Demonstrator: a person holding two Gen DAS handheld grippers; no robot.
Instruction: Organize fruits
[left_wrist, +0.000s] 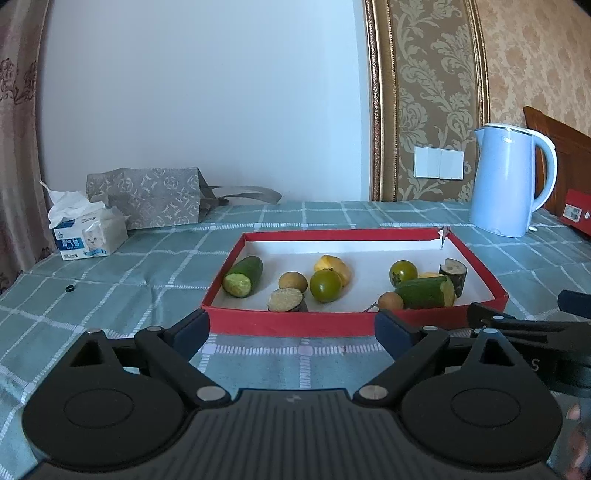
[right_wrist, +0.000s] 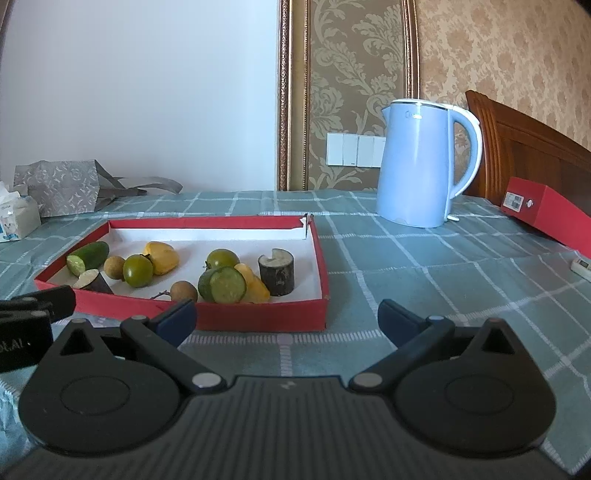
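Both grippers angle slightly downward, low over the tablecloth (left_wrist: 147, 266), just short of the tray's (left_wrist: 288, 323) near wall. Left gripper (left_wrist: 291, 326) jaws spread, empty. Right gripper (right_wrist: 288, 319) jaws spread, empty, off the tray's near right corner. Cucumber pieces (left_wrist: 243, 277), tomatoes (left_wrist: 325, 285) and other fruit lie inside the tray.

Tissue box (right_wrist: 16, 221) cut by left edge; small white device (right_wrist: 581, 266) cut by right edge, unidentifiable.
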